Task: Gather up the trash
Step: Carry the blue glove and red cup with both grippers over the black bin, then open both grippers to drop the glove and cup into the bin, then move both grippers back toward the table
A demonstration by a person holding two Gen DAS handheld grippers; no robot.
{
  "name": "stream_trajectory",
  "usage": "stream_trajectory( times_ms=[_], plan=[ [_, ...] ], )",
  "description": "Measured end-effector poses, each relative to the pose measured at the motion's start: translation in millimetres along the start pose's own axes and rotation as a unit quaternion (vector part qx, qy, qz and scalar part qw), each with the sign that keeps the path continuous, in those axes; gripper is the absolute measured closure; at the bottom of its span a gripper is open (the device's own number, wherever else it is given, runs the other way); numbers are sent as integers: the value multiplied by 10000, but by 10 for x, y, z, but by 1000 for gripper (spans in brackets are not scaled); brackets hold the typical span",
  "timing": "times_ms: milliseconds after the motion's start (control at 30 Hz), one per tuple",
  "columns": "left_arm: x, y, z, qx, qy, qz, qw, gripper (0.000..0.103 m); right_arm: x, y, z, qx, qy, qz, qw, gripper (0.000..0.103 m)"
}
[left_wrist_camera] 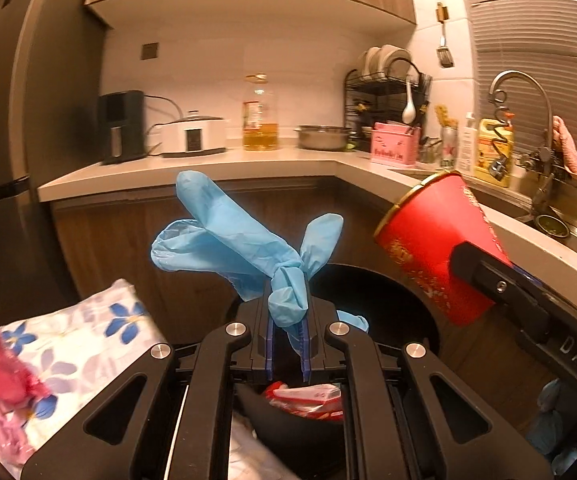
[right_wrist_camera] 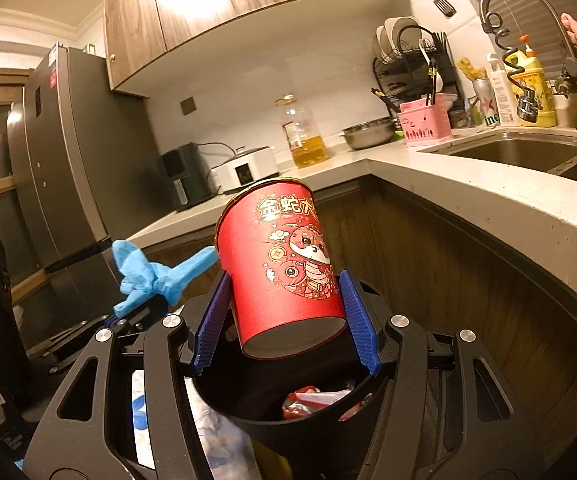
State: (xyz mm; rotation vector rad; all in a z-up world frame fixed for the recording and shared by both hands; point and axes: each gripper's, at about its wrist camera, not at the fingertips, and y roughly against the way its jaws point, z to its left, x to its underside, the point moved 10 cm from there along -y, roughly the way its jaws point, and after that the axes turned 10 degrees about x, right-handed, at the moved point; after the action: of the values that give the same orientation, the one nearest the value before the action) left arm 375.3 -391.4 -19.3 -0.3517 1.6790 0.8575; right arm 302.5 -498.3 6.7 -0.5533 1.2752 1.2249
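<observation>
Below, black bin (right_wrist_camera: pixel 256 408) holds red wrappers (right_wrist_camera: pixel 312 398); red cup (right_wrist_camera: pixel 284 264) above.

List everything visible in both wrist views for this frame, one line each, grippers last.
glove: 1, blue, knotted, in left gripper
paper cup: 1, red, between right gripper's pads
bin: 1, black, below both grippers, red wrapper inside
oil bottle: 1, yellow oil, counter
cooker: 1, white, counter
metal bowl: 1, silver, counter
dish rack: 1, black, corner
pink holder: 1, by rack
faucet: 1, steel, over sink
fridge: 1, dark, left
floral cloth: 1, white-blue, lower left
left gripper: shut on glove
right gripper: holding cup
</observation>
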Motion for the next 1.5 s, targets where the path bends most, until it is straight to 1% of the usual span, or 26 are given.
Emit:
stream_trajectory(
  times_ms=[233,300,333,433,500,633,667,733,767,800,833,900,933,1033,1100,1233,1333,1400,1500],
  plan=[
    [65,-156,-6,156,45,122,9998,91,15,-131,-2,16,85,82,9999,46],
    [87,-177,-19,161,10,154,9998,90,22,-164,2,18,91,116,9999,46],
    [99,-185,-24,162,-10,165,9997,87,33,-189,0,22,93,143,9999,46],
    [140,-214,-28,189,-73,239,9995,76,74,-237,14,25,94,225,9997,45],
    [163,-212,-25,201,-89,255,9994,57,90,-268,14,34,81,256,9996,45],
    [220,-182,25,156,-116,284,9994,43,109,-333,-31,101,74,358,9993,43],
    [229,-173,47,98,-116,290,9995,38,109,-333,-44,115,66,373,9992,41],
    [263,-130,119,-23,-58,309,9995,37,107,-307,-63,161,59,372,9992,38],
    [278,-90,163,-124,-18,317,9994,34,110,-287,-61,176,79,366,9991,35],
    [285,-53,188,-183,3,293,9994,28,116,-267,-58,198,107,363,9991,34],
    [291,7,221,-272,31,233,9994,25,129,-241,-45,223,160,366,9990,32],
    [315,117,272,-440,74,174,9989,16,163,-193,-16,268,252,369,9986,27],
    [339,179,297,-514,108,164,9985,16,184,-158,-4,325,307,359,9984,24],
    [418,339,358,-721,182,195,9970,13,240,-51,39,411,423,325,9977,22],
    [491,494,428,-899,265,185,9954,7,275,20,59,472,483,312,9972,20],
    [589,788,566,-1161,454,100,9921,6,362,216,146,509,551,271,9968,19],
    [689,1043,709,-1435,601,53,9878,6,433,360,226,524,634,221,9964,19],
    [779,1256,832,-1690,723,10,9830,6,480,439,297,497,669,195,9963,19],
    [885,1513,977,-1994,827,-37,9764,6,603,561,456,350,698,231,9967,19]
  ],
)
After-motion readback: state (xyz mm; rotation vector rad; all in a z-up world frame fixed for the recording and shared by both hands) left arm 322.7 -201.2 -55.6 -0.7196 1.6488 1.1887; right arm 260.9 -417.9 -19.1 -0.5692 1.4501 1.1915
